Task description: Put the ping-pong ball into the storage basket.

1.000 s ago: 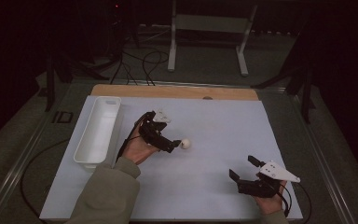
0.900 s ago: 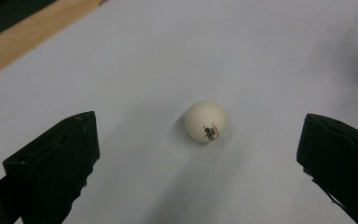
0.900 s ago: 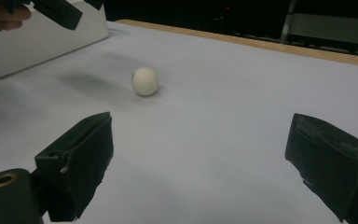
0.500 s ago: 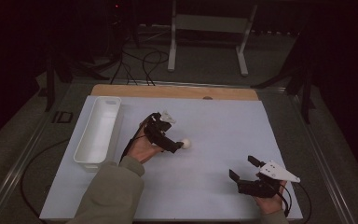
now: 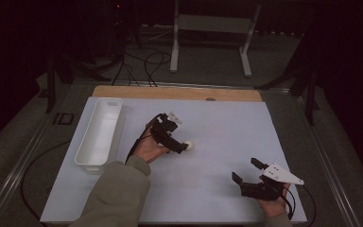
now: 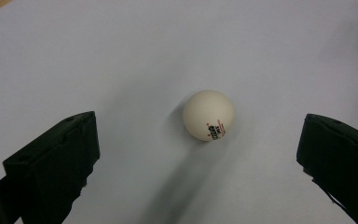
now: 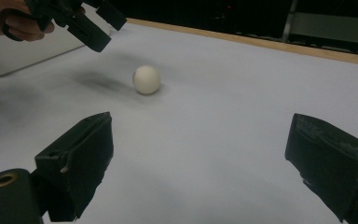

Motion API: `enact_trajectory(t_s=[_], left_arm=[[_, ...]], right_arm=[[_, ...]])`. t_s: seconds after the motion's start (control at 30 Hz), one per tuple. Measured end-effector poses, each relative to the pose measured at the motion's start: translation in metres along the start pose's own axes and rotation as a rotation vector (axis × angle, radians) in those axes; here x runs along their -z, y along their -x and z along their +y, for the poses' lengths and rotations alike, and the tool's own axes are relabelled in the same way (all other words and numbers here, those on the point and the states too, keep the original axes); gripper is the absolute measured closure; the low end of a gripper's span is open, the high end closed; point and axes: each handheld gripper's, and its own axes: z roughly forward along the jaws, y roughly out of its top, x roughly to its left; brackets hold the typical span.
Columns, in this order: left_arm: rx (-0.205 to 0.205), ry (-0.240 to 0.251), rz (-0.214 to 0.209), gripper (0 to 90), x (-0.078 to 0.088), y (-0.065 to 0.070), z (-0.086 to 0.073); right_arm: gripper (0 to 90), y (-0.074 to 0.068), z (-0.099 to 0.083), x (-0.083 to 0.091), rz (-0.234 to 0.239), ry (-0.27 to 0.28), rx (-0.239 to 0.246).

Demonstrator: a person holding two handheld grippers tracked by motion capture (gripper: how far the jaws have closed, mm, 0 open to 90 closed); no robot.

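The small white table-tennis ball (image 6: 209,115) rests on the pale blue table sheet (image 5: 217,118), ahead of and between the spread jaws of the left gripper (image 5: 174,142). The right gripper (image 5: 249,173) waits released, well apart. The ball is probably light, smooth and roll-prone: grip across its widest part, gently.

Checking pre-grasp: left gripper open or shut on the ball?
Open. The left gripper has its jaws wide apart, with the ball lying untouched on the table between them.
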Motion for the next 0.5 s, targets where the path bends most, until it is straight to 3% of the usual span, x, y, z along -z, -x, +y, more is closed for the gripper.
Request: enact_trajectory(t_s=[0.5], left_arm=[[0.010, -0.040, -0.020, 0.0, -0.015, -0.003, 0.007]], right_arm=[[7.2, 0.000, 0.000, 0.000, 0.002, -0.003, 0.000]])
